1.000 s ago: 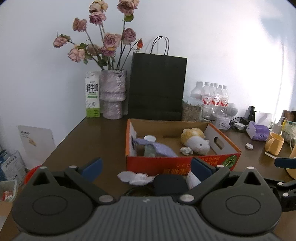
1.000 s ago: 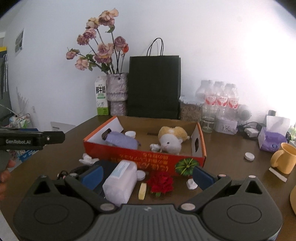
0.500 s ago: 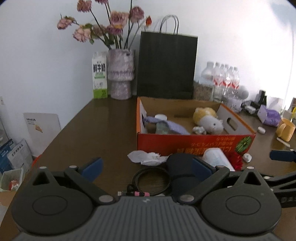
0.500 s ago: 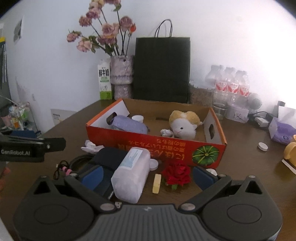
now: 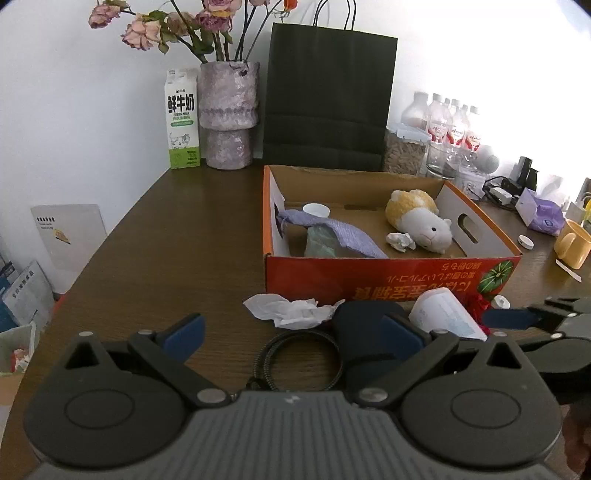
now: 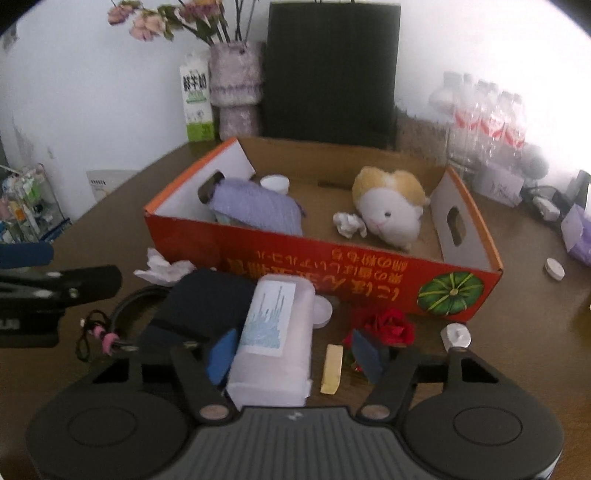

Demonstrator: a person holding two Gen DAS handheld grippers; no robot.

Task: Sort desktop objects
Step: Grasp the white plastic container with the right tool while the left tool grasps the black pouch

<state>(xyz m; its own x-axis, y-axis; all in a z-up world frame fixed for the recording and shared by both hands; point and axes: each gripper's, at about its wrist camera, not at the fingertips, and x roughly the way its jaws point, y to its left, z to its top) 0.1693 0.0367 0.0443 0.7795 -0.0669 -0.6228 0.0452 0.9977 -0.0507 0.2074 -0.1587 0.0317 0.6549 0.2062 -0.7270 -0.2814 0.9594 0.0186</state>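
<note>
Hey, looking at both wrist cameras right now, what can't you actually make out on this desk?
- Right wrist view: whether the right gripper pads already press the white plastic bottle; motion blur hides the contact, jaws have just been closing.
- Left wrist view: the dark pouch is partly hidden behind the left gripper.
- Both views: print on the orange box is upside down and too small.
- Right wrist view: water bottles washed out by glare.

From my right wrist camera the whole picture is soft, so I cannot read the label of the white bottle (image 6: 271,341). The flowers (image 5: 173,26) are cut by the top edge. The dark pouch (image 5: 364,332) is partly hidden behind my left tongs (image 5: 293,332).
</note>
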